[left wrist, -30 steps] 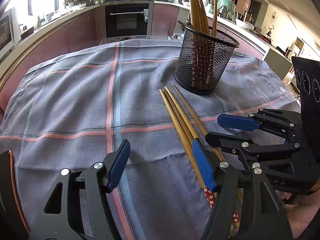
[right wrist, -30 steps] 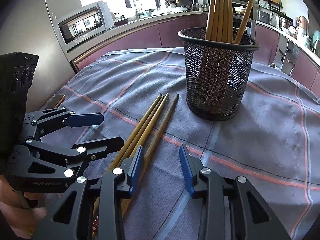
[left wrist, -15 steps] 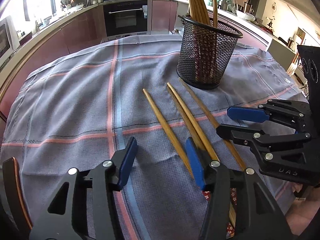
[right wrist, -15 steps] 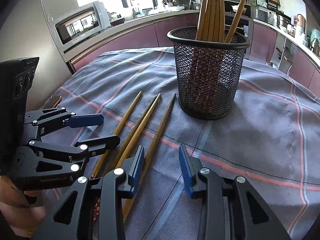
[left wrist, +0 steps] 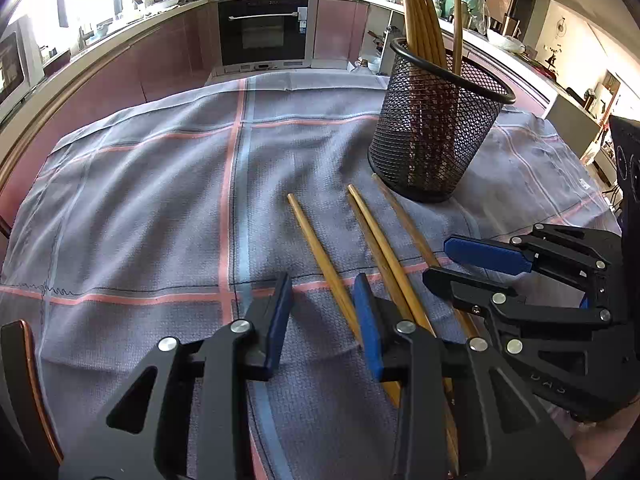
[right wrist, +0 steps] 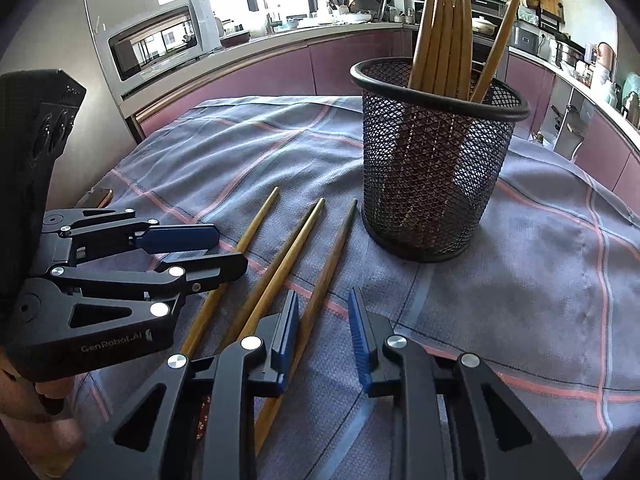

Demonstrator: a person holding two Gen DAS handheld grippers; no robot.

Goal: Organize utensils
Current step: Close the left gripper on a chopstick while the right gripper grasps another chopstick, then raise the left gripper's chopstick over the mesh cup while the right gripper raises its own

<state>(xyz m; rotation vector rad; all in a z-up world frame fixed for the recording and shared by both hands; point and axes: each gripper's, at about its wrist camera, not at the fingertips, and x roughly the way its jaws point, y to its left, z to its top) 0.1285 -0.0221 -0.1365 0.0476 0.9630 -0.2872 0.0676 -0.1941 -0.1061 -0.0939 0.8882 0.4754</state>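
Note:
Loose wooden chopsticks lie side by side on the checked cloth in front of a black mesh holder [left wrist: 432, 148] that has several more chopsticks standing in it. My left gripper [left wrist: 322, 318] hovers low over the leftmost chopstick [left wrist: 316, 248]. Its jaws are closing, and the stick lies between them against the right pad while the left pad stands clear. My right gripper [right wrist: 322, 332] is also closing. The rightmost chopstick [right wrist: 332, 256] lies just inside its left pad, and a gap remains on the other side. Each gripper shows in the other's view, the right gripper [left wrist: 436, 260] and the left gripper [right wrist: 232, 250].
The holder [right wrist: 432, 184] stands just beyond the stick tips. The grey cloth [left wrist: 140, 200] covers the table. A phone-like object [right wrist: 96, 198] lies at the table's left edge. Behind are a microwave [right wrist: 160, 44], an oven [left wrist: 264, 32] and counters. A hand [right wrist: 40, 420] holds the left gripper.
The leftmost chopstick has slid away from the bundle to the left. My left jaws have narrowed a lot around it. The right jaws have narrowed a little.

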